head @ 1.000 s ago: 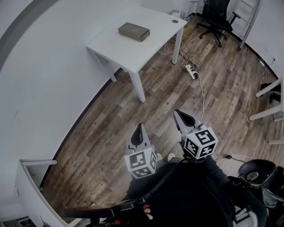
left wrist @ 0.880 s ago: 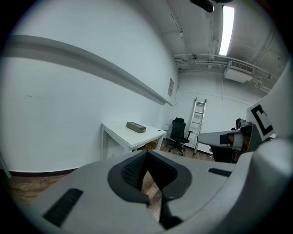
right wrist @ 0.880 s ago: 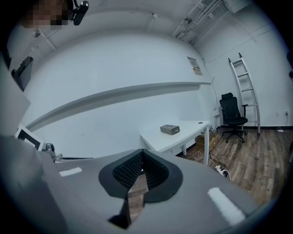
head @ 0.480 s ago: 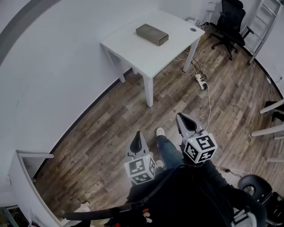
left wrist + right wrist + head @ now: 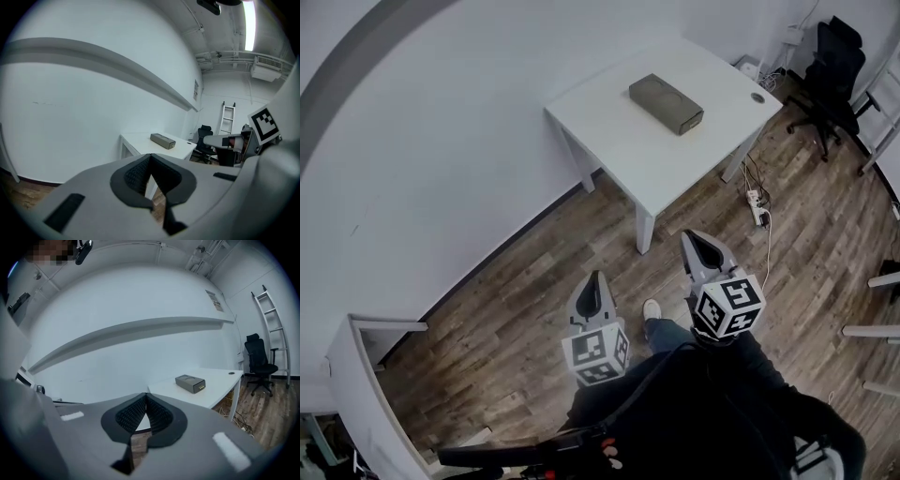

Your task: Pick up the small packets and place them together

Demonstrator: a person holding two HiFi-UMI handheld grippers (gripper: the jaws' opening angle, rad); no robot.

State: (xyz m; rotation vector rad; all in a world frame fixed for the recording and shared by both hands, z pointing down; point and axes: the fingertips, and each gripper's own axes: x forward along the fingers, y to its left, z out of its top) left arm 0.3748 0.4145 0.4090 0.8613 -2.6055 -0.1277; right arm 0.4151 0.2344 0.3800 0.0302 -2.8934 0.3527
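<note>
Both grippers are out in front of the person, well above the wood floor (image 5: 516,319), side by side and apart, noses aimed toward 12 o'clock. The left gripper (image 5: 592,279) has its jaws clenched; its own view shows the ribbed pads (image 5: 136,176) meeting at the tip with nothing caught between them. The right gripper (image 5: 694,239) sits at 3 o'clock of the left one, a touch further forward, and its jaws are clenched too, pads (image 5: 129,417) pressed together and empty. Ahead, at about 1 o'clock from the grippers, stands the white bench (image 5: 675,159), one long edge close to the wall (image 5: 441,141). On it lies a dark grey-green box (image 5: 666,103), flat, toward the wall side of the top and well clear of both grippers. Both gripper views line that box up just past the jaw tips, at 1 o'clock. The small packets themselves can't be made out from here. Out at 2 o'clock a black chair (image 5: 834,75) stands beyond the bench, and a power strip (image 5: 757,208) with its cable lies on the floor by the bench's near right leg. The person's shoe (image 5: 652,309) shows between the two grippers.
</note>
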